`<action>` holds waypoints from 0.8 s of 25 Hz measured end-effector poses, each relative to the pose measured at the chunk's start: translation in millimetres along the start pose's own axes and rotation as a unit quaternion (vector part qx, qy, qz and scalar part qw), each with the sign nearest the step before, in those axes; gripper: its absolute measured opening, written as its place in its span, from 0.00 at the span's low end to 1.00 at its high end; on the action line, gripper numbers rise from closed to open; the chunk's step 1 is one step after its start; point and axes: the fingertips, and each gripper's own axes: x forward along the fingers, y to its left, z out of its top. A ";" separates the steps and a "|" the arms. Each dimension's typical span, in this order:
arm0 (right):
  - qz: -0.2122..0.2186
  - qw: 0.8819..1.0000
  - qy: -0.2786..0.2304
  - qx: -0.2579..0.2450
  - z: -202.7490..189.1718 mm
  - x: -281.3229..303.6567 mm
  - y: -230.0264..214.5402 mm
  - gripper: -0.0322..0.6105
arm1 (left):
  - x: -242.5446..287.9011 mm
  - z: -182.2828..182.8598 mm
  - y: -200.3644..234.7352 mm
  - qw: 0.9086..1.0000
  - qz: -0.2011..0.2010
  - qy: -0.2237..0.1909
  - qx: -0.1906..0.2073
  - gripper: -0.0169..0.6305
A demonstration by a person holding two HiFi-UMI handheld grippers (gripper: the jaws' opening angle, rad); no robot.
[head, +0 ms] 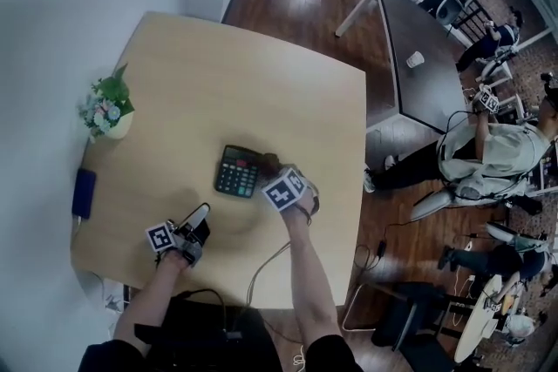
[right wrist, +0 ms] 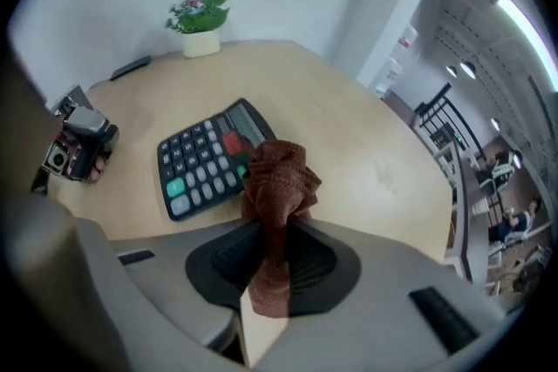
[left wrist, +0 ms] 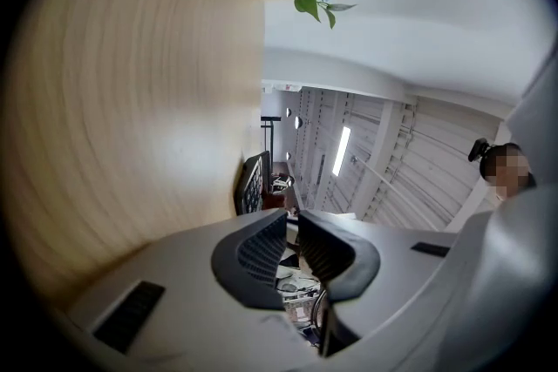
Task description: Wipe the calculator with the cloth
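A black calculator lies flat on the light wooden table. My right gripper hangs just over its right edge, shut on a bunched brown cloth. The cloth's loose end dangles over the calculator's display corner; whether it touches I cannot tell. Near the table's front edge, to the calculator's lower left, my left gripper points about level. Its jaws are nearly together with a thin slit and nothing between them. Beyond them the calculator shows edge-on.
A small potted plant stands at the table's left edge, and a dark blue flat object lies in front of it. A dark long table and several seated people are to the right.
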 end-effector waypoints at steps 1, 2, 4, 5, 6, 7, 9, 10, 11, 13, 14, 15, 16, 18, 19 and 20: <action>-0.005 1.000 0.004 0.009 -9.3 -5.7 -4.9 0.15 | -0.2 -0.2 -0.6 1.000 -0.001 0.000 0.000 0.11; -0.006 1.000 -0.002 0.009 -8.8 -12.0 -5.9 0.15 | -0.1 0.2 -1.3 1.000 -0.002 -0.002 -0.001 0.11; -0.001 0.999 -0.045 -0.023 21.2 -24.4 3.4 0.15 | -0.1 1.8 -2.5 1.000 -0.005 -0.007 -0.003 0.11; 0.000 0.996 -0.073 -0.051 44.8 -29.2 11.7 0.15 | -0.9 2.1 -2.8 1.000 -0.005 -0.010 -0.006 0.11; -0.004 0.992 -0.097 -0.083 68.9 -31.7 20.4 0.15 | -2.0 2.0 -3.4 1.000 -0.005 -0.013 -0.006 0.11; -0.013 0.987 -0.113 -0.116 89.8 -30.6 28.2 0.15 | -3.1 1.6 -4.2 1.000 -0.006 -0.015 -0.004 0.11; -0.034 0.977 -0.113 -0.178 115.0 -15.8 41.7 0.15 | -5.8 0.3 -5.0 1.000 -0.007 -0.019 0.000 0.11; -0.037 0.973 -0.101 -0.203 118.4 -4.0 49.5 0.15 | -7.5 -0.2 -4.9 1.000 -0.007 -0.021 0.000 0.11; -0.034 0.970 -0.085 -0.223 116.5 7.5 58.8 0.15 | -9.1 -0.5 -4.9 1.000 -0.007 -0.023 -0.001 0.10; -0.023 0.966 -0.058 -0.252 105.1 22.0 79.4 0.15 | -11.4 0.0 -4.9 1.000 -0.007 -0.024 -0.003 0.09; -0.020 0.963 -0.050 -0.264 98.6 24.1 89.3 0.15 | -12.3 0.9 -4.5 1.000 -0.006 -0.024 -0.003 0.09; -0.020 0.960 -0.045 -0.275 92.4 23.7 98.6 0.15 | -12.9 2.0 -3.8 1.000 -0.006 -0.024 -0.003 0.09; -0.018 0.958 -0.041 -0.284 86.2 22.2 107.9 0.15 | -13.4 3.1 -3.4 1.000 -0.006 -0.025 -0.003 0.09; -0.004 0.955 -0.035 -0.294 72.0 18.0 128.2 0.15 | -14.7 4.1 -3.0 1.000 -0.006 -0.025 -0.004 0.09; 0.011 0.955 -0.031 -0.295 63.9 15.7 139.5 0.15 | -15.1 4.5 -2.6 1.000 -0.006 -0.026 -0.006 0.09; 0.031 0.954 -0.026 -0.296 55.6 13.1 151.2 0.15 | -15.3 4.9 -2.1 1.000 -0.005 -0.028 -0.009 0.09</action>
